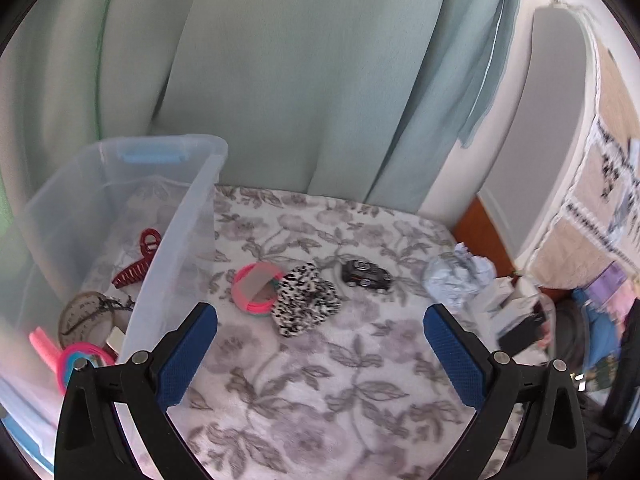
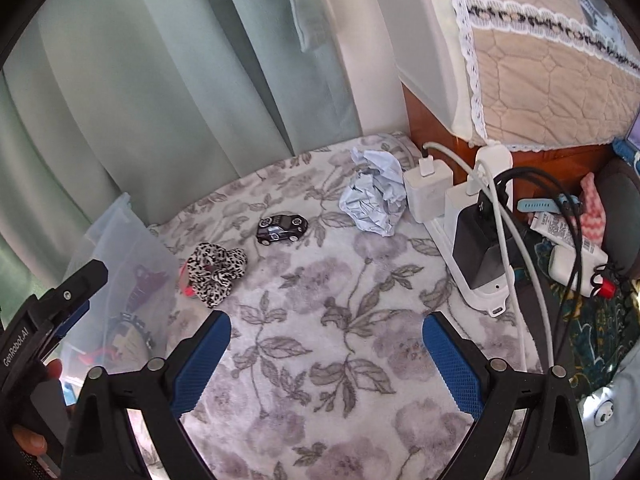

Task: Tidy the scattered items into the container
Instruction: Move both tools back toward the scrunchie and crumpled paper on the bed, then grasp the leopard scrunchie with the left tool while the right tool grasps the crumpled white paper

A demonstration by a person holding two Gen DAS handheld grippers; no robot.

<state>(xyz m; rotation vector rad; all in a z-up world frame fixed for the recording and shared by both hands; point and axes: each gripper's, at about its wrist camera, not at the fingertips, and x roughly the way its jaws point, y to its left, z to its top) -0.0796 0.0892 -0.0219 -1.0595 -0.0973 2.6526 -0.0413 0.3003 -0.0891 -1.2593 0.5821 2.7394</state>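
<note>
A clear plastic bin point(image 1: 176, 240) stands at the left on a floral blanket point(image 1: 320, 380); it holds a red claw clip point(image 1: 136, 258), a round embroidered piece and pink items. On the blanket lie pink bangles point(image 1: 256, 290), a leopard-print scrunchie point(image 1: 306, 300), a black toy car point(image 1: 366, 275) and crumpled pale paper point(image 1: 458, 276). My left gripper point(image 1: 320, 328) is open and empty, just short of the scrunchie. My right gripper point(image 2: 326, 334) hangs open, empty, over bare blanket; scrunchie point(image 2: 218, 268), car point(image 2: 282, 227) and paper point(image 2: 374, 194) lie beyond it, the bin point(image 2: 124, 248) to its left.
Pale green curtains point(image 1: 280, 80) hang behind the blanket. At the right, white chargers and a power strip point(image 2: 460, 216) with trailing cables crowd the blanket's edge, below a quilted beige cover point(image 2: 540, 60). The left gripper's body point(image 2: 52, 308) and a hand show at the right view's left edge.
</note>
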